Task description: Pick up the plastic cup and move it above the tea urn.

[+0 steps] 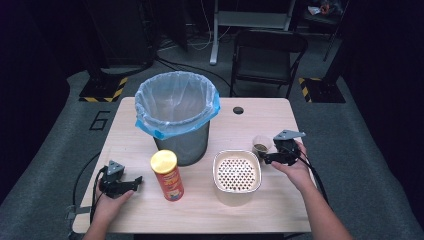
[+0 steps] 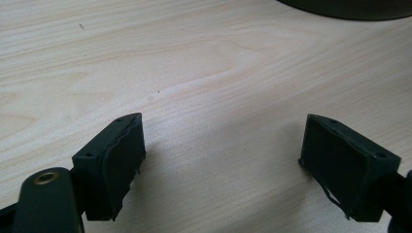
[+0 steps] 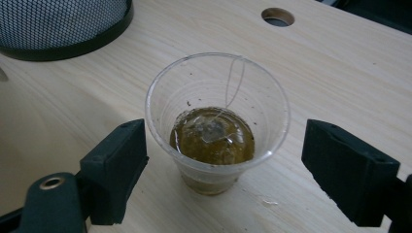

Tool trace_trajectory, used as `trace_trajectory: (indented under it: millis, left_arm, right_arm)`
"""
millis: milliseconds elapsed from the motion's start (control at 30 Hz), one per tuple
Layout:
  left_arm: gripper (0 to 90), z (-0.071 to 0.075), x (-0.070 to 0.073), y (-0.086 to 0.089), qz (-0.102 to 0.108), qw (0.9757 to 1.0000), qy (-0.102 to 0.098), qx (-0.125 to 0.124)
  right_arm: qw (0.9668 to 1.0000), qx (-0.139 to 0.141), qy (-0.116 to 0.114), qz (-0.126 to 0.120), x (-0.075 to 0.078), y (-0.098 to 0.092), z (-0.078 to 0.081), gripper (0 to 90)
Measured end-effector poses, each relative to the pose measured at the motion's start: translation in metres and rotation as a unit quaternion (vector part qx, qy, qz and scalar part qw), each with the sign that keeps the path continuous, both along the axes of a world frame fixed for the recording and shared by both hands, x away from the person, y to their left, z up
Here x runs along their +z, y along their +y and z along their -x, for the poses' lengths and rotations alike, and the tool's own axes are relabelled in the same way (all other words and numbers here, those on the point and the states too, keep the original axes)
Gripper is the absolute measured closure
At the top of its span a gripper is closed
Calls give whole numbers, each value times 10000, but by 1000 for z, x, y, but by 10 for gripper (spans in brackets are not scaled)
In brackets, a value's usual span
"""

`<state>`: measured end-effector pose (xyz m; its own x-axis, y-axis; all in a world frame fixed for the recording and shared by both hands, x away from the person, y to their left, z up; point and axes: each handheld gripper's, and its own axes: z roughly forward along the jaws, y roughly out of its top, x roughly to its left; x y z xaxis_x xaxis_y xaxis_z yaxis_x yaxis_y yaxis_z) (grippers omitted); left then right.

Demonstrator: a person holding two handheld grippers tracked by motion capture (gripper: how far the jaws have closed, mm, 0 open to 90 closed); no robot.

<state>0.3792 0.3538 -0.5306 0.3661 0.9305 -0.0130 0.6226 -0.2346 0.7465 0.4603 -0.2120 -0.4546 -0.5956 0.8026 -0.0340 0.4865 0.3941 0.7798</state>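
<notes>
right gripper: the right gripper point(image 3: 223, 160) sits at the right side of the light wooden desk point(image 1: 280, 200), jaws spread wide. Nothing clamped; the pads stand clear on either side of the cup with desk showing in the gaps.

cup: a small clear plastic cup point(image 3: 217, 121) standing upright on the desk, between the right gripper's jaws but not touched by them. Brownish liquid sits in the bottom with a teabag and its string point(image 3: 233, 82) running up the inside wall. In the high view the cup point(image 1: 262, 144) is just beside the strainer bowl's far right corner.

left gripper: the left gripper point(image 2: 221, 160) is down at the near left of the desk, jaws well apart too, holding nothing, just bare wood grain between the pads. From above the left gripper point(image 1: 125, 184) points toward the red can.

strainer bowl: a cream, squarish bowl with a perforated strainer insert point(image 1: 237, 175), near the front, between the can and the right hand point(image 1: 295, 167).

can: a tall red cylindrical snack can with a yellow lid point(image 1: 167, 175), upright, just in front of the bin.

bin: a black mesh wastebasket lined with a clear blue-edged plastic bag point(image 1: 177, 112), standing at the back middle of the desk.

desk hole: a round cable hole point(image 1: 238, 110) to the right of the bin.
</notes>
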Motion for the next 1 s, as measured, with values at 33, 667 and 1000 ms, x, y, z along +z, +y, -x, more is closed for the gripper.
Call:
trace_trajectory:
  millis: [33,667,1000]
  left_arm:
    - [158,0,0,0,-9,10000,-3,-2]
    - [158,0,0,0,25,10000,5,-5]
    - [158,0,0,0,25,10000,6,-10]
  right_arm:
    - [10000,30,-8,9,-1,1,-1,163]
    - [9995,-208,-70,-205,-29,18,-16,285]
    - [9997,26,-212,-117,-28,22,-12,337]
